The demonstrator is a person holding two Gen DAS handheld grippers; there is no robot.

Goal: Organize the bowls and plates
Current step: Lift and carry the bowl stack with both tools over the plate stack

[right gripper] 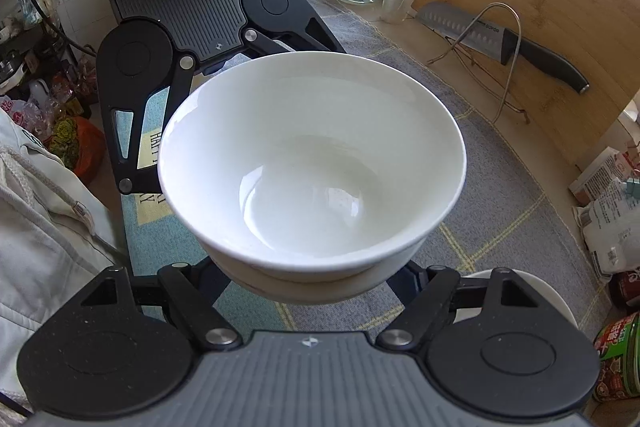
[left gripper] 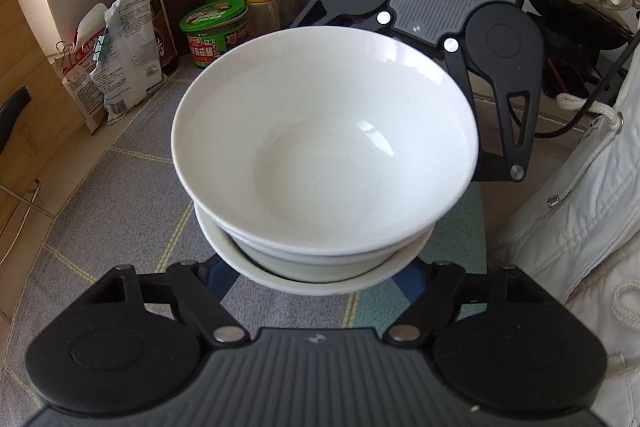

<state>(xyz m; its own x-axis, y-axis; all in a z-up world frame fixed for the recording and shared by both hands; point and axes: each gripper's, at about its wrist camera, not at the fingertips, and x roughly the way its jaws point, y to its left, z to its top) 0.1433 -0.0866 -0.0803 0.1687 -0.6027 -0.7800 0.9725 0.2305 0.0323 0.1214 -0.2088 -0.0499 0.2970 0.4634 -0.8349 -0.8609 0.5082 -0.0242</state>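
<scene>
A stack of white bowls (left gripper: 324, 155) fills the middle of both views; it also shows in the right wrist view (right gripper: 312, 163). The top bowl sits nested in two lower ones. My left gripper (left gripper: 316, 267) is spread wide around the near side of the stack, its fingertips hidden under the bowls. My right gripper (right gripper: 312, 275) is spread wide around the opposite side, fingertips hidden too. Each gripper's body shows across the stack in the other's view. I cannot tell whether the stack rests on the mat or is lifted.
A patterned mat (left gripper: 120, 187) covers the counter. Sauce bottles, a green-lidded jar (left gripper: 214, 31) and paper bags (left gripper: 116, 67) stand at the back left. A knife (right gripper: 508, 39), wire rack and cutting board (right gripper: 540, 7) lie opposite. Another white dish (right gripper: 516, 291) sits near my right gripper.
</scene>
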